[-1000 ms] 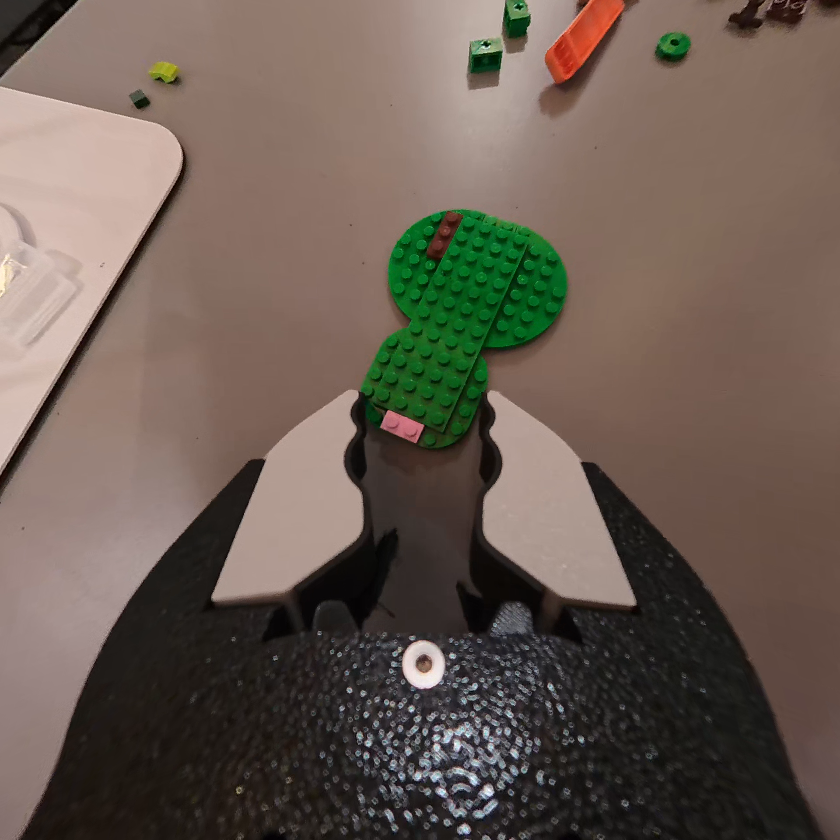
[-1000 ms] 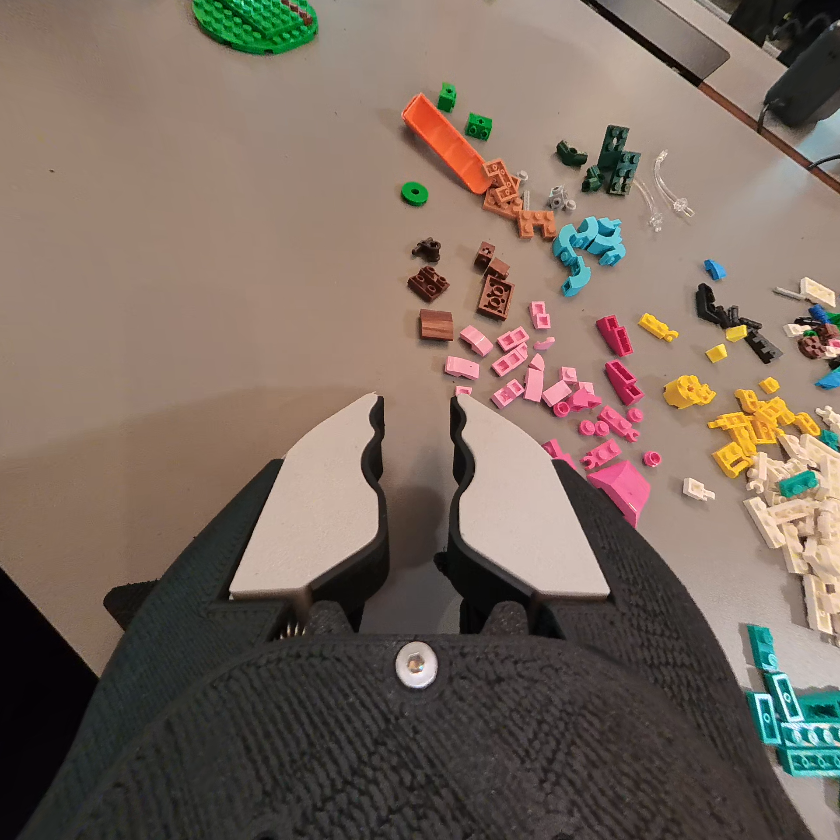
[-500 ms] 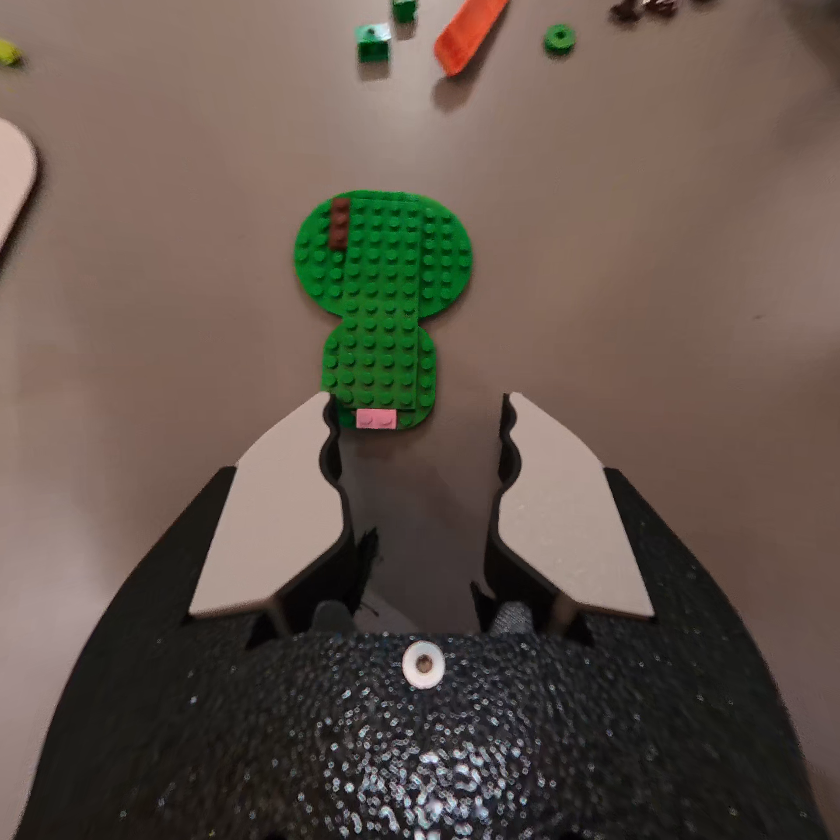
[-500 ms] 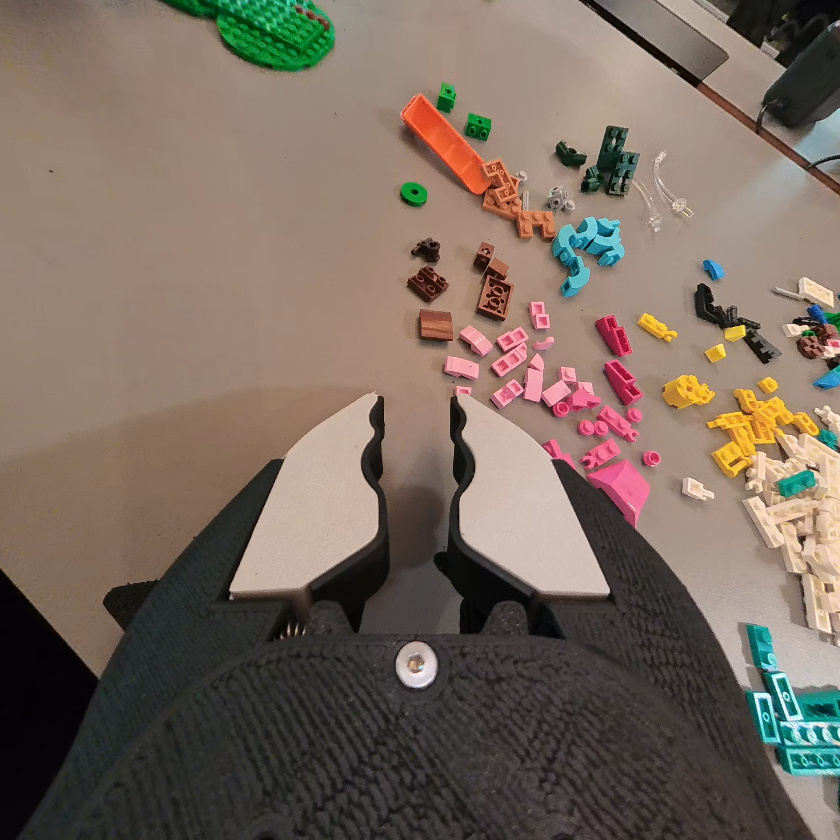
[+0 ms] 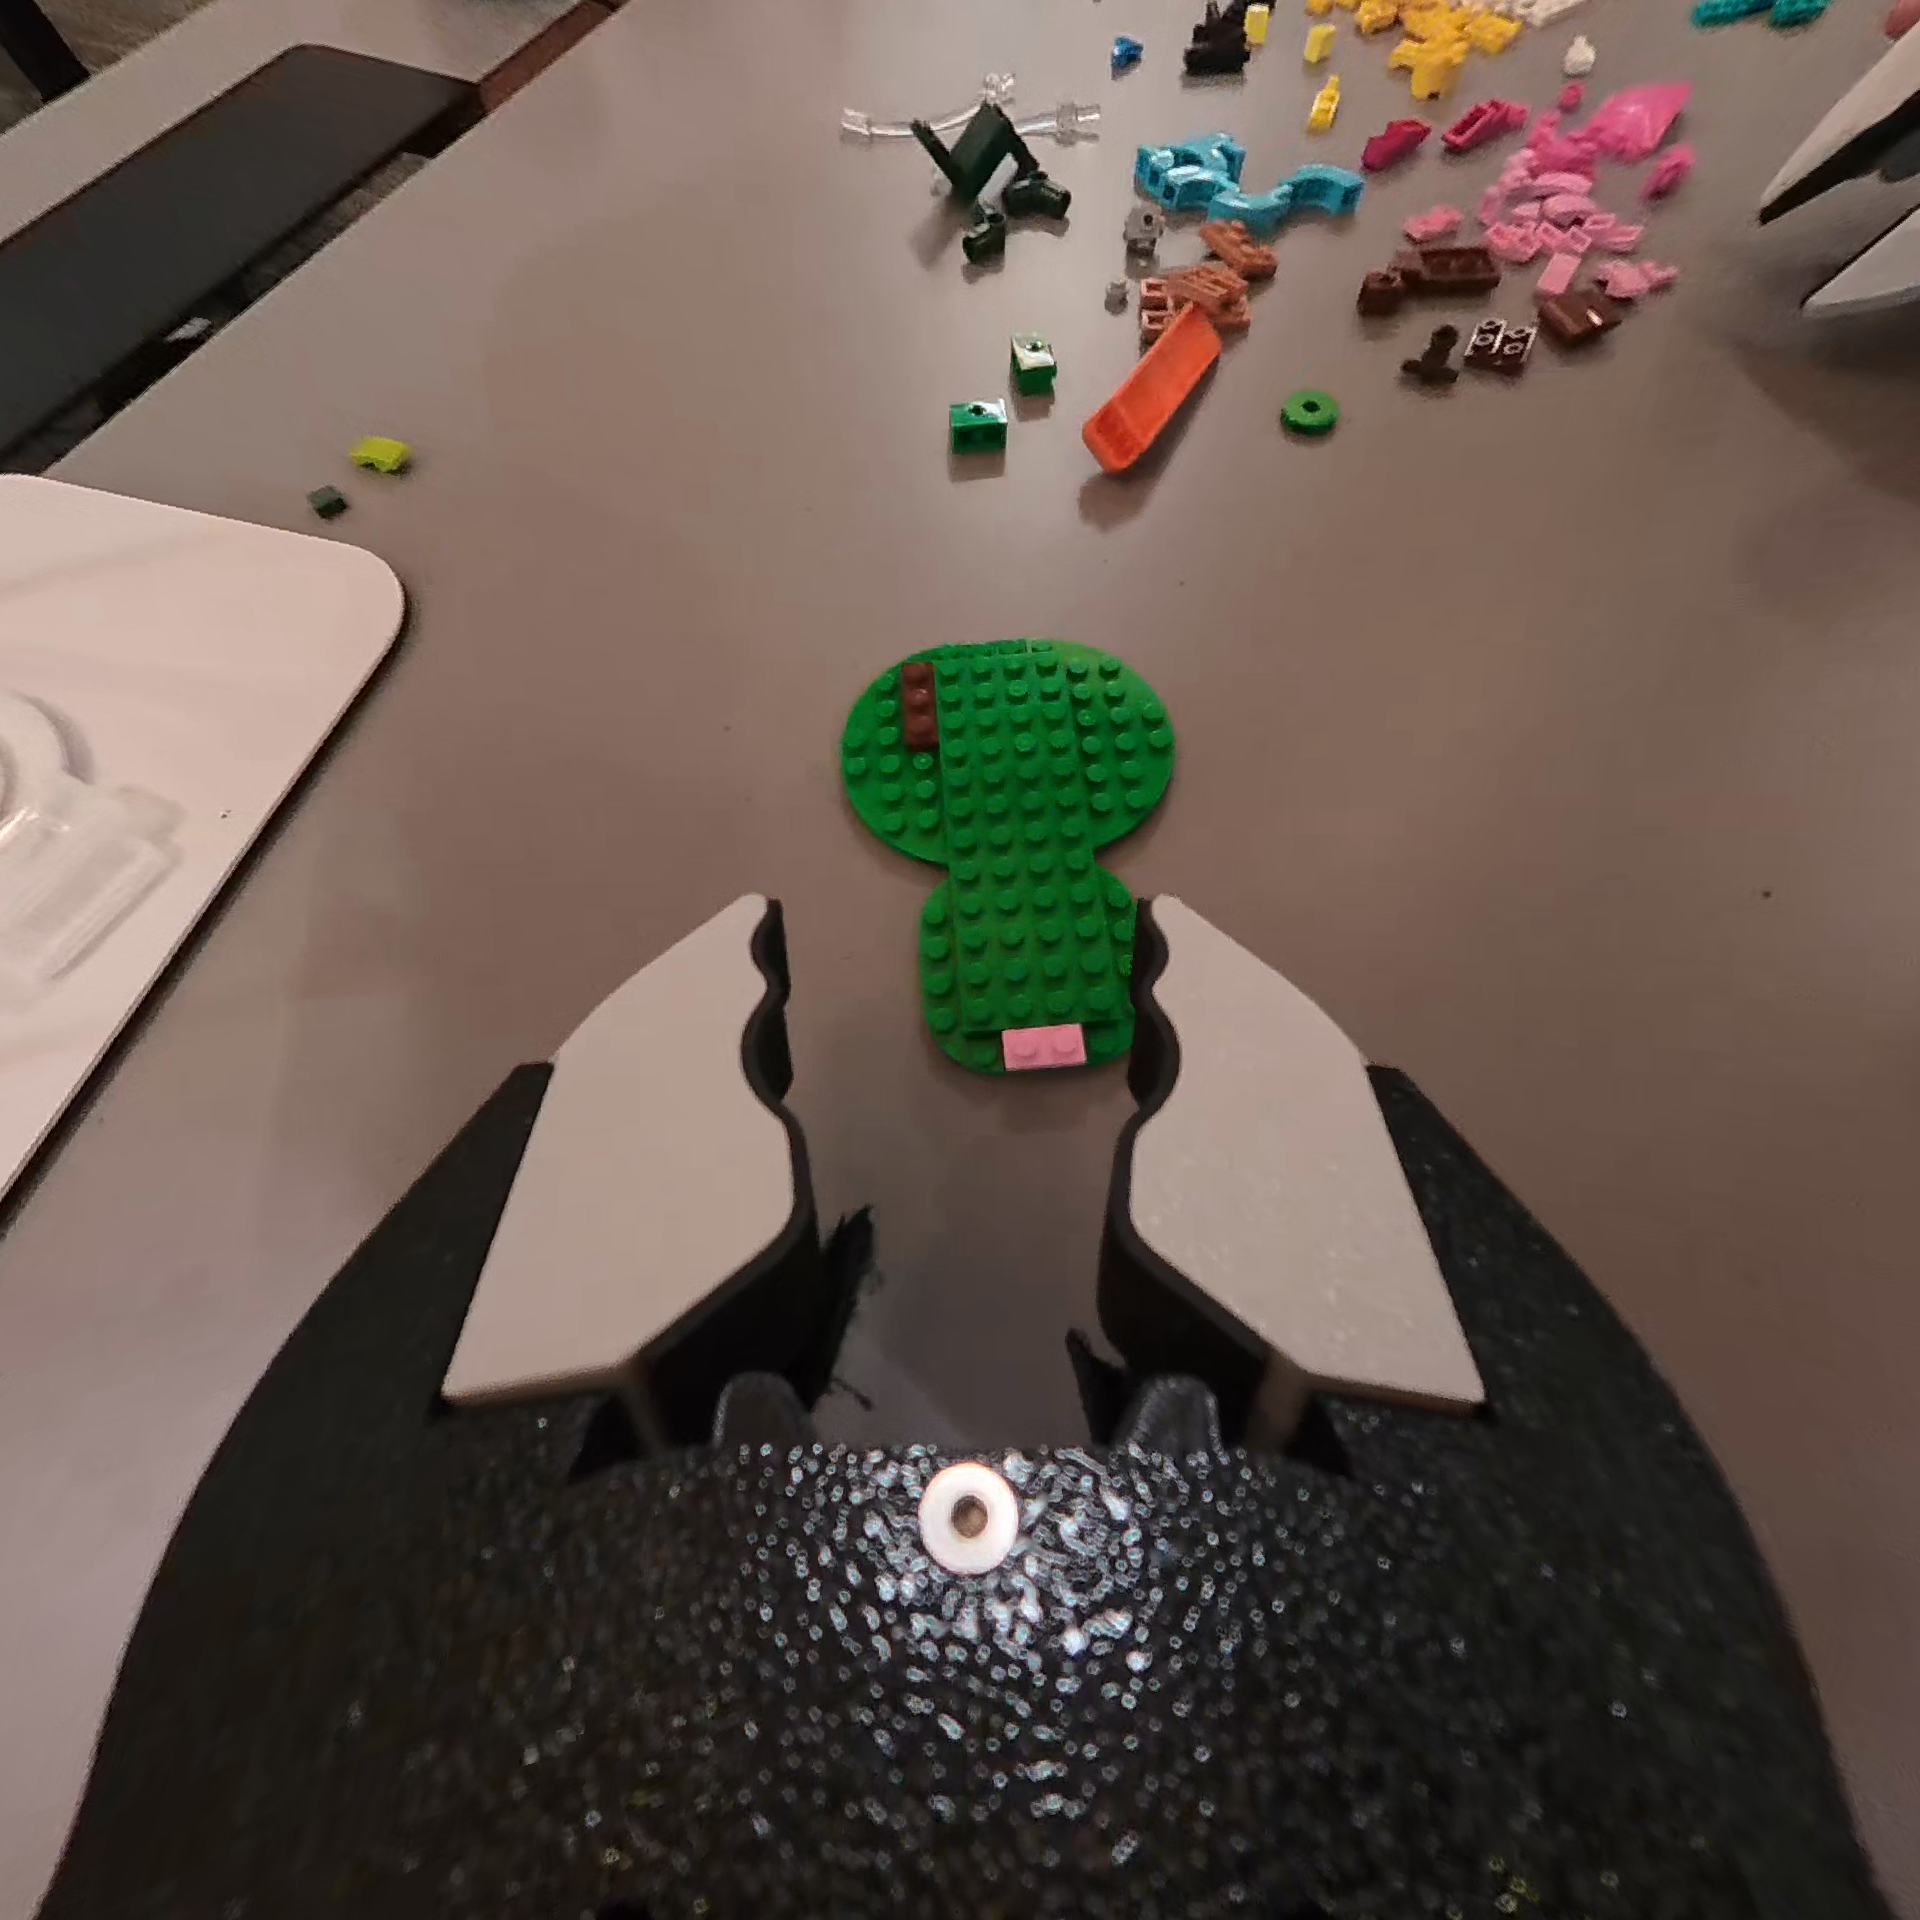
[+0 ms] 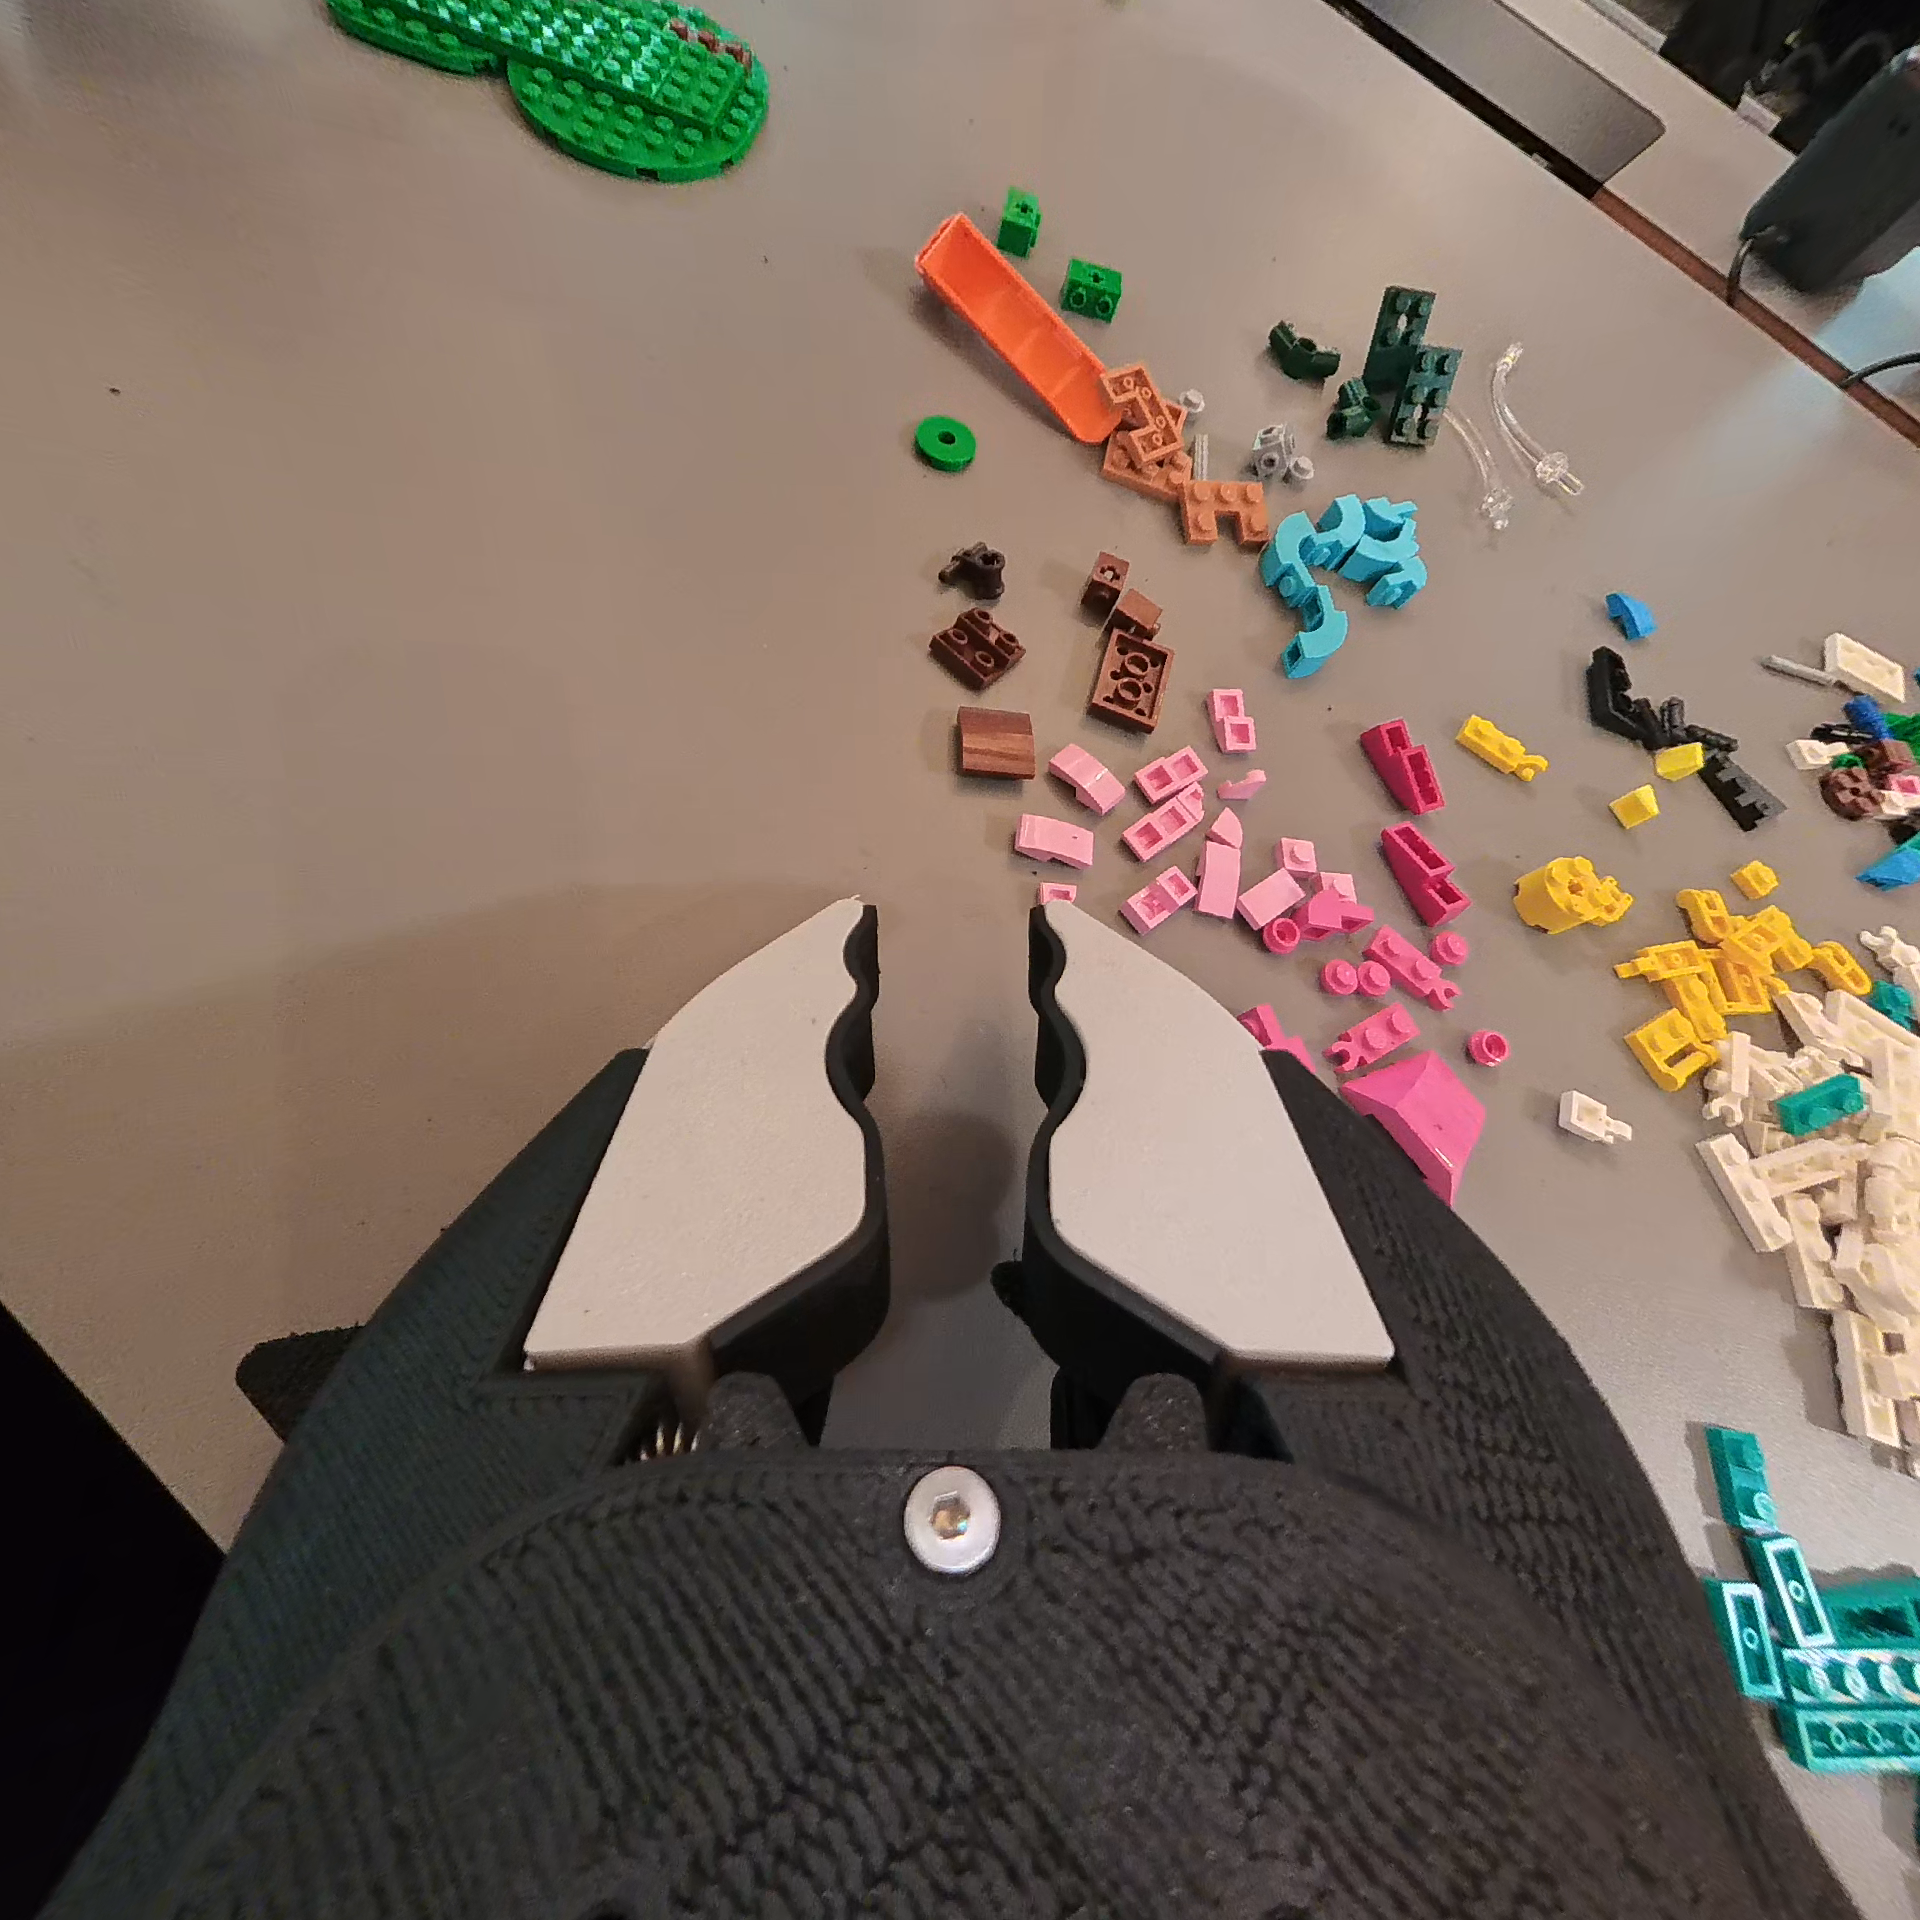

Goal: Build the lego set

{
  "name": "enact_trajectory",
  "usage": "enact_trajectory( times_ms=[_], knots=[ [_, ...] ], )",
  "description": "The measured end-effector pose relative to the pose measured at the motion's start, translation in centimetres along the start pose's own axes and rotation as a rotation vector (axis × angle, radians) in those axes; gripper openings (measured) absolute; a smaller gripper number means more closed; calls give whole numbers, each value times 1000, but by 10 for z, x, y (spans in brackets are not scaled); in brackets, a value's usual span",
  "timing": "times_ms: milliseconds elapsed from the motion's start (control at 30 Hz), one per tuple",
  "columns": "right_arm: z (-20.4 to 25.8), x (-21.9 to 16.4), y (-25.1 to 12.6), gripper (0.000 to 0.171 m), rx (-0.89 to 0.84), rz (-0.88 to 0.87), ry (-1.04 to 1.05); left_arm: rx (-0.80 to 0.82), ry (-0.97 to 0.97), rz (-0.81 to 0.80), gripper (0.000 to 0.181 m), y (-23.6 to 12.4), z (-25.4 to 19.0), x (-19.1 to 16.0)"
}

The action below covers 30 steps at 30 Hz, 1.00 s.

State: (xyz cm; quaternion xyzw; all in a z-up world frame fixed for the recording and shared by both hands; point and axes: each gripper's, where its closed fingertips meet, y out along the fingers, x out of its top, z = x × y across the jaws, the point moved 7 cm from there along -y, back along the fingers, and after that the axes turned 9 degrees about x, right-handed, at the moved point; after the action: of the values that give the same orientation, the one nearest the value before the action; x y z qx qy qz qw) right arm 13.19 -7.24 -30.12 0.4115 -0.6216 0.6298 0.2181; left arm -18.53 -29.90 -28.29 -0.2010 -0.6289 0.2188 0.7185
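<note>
A green baseplate assembly (image 5: 1008, 831) lies flat on the grey table, with a brown plate (image 5: 918, 707) at its far left and a pink brick (image 5: 1042, 1047) at its near edge. My left gripper (image 5: 958, 920) is open and empty. The plate's near lobe lies between its fingertips, close to the right finger. My right gripper (image 6: 953, 920) is open by a narrow gap and empty, hovering just left of the pink bricks (image 6: 1195, 862). The baseplate also shows at the top left of the right wrist view (image 6: 623, 94). The right gripper shows at the top right of the left wrist view (image 5: 1849, 208).
Loose bricks sorted by colour spread to the right: an orange piece (image 6: 1013, 322), brown (image 6: 1127, 675), cyan (image 6: 1340, 571), yellow (image 6: 1714, 977), white (image 6: 1829, 1164), teal (image 6: 1808, 1642). A white board with clear plastic (image 5: 187, 665) lies left. The table edge (image 6: 125, 1382) is near left. Between my right fingertips and the orange piece (image 6: 1013, 322) there is roughly 15 cm. My left wrist view (image 5: 1171, 370) looks at it from another angle.
My left gripper opened wider and shifted, so the baseplate's near lobe now sits between its fingers. The baseplate slid further into the right wrist view. The right gripper stayed still.
</note>
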Motion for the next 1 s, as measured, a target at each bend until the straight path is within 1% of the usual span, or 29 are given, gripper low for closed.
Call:
enact_trajectory(
  times_ms=[233,333,467,533,600,633,767,867,1000],
  knots=[
    [0,0,0,26,1,0,1,-40,25,50,66,6,-8,-4],
    [0,0,0,26,2,0,2,-36,10,94,82,7,-7,-7],
    [-1,0,-1,26,-17,-9,8,-63,13,106,85,8,-11,-7],
    [-5,2,-8,26,-49,-74,25,-72,21,99,84,9,-14,-6],
    [-11,4,-19,19,-86,-159,24,-61,32,75,81,10,-16,-3],
    [-16,3,-25,15,-107,-166,19,-58,32,62,81,11,-17,-1],
    [-34,1,-40,15,-157,-105,-1,-72,44,32,77,12,-22,3],
    [-41,2,-40,15,-71,-24,-19,-79,58,48,78,14,-24,0],
    [-45,6,-25,15,31,66,-62,-78,78,58,78,16,-25,-2]
  ],
)
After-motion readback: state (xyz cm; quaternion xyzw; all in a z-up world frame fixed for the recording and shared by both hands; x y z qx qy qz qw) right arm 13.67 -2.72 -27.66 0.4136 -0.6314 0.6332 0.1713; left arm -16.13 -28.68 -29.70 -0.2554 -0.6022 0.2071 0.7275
